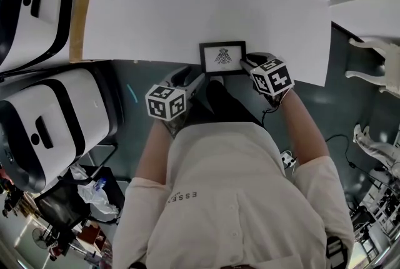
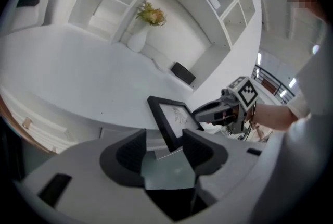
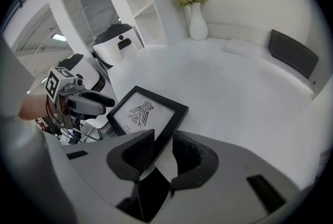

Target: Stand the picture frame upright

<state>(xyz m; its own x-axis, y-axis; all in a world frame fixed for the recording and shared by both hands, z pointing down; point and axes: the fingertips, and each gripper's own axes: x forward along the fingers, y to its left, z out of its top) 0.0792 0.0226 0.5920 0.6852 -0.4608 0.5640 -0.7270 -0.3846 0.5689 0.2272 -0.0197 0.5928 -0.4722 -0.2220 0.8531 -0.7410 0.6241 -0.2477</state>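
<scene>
A black picture frame [image 1: 222,57] with a bird drawing lies tilted at the near edge of the white table [image 1: 156,11]. My right gripper [image 1: 245,62] holds its right side. In the right gripper view the frame's edge [image 3: 151,113] runs between the pads, and the right gripper [image 3: 162,149] is shut on it. My left gripper [image 1: 199,79] is at the frame's near left corner. In the left gripper view that corner [image 2: 174,121] sits between the jaws of the left gripper [image 2: 164,146], which stands open with a gap on the left pad's side.
Two white machines with black bands [image 1: 37,5] [image 1: 50,130] stand left of the table. A vase with flowers [image 2: 138,38] and a black box [image 2: 183,73] sit at the table's far side by white shelves. The table's front edge is right under the frame.
</scene>
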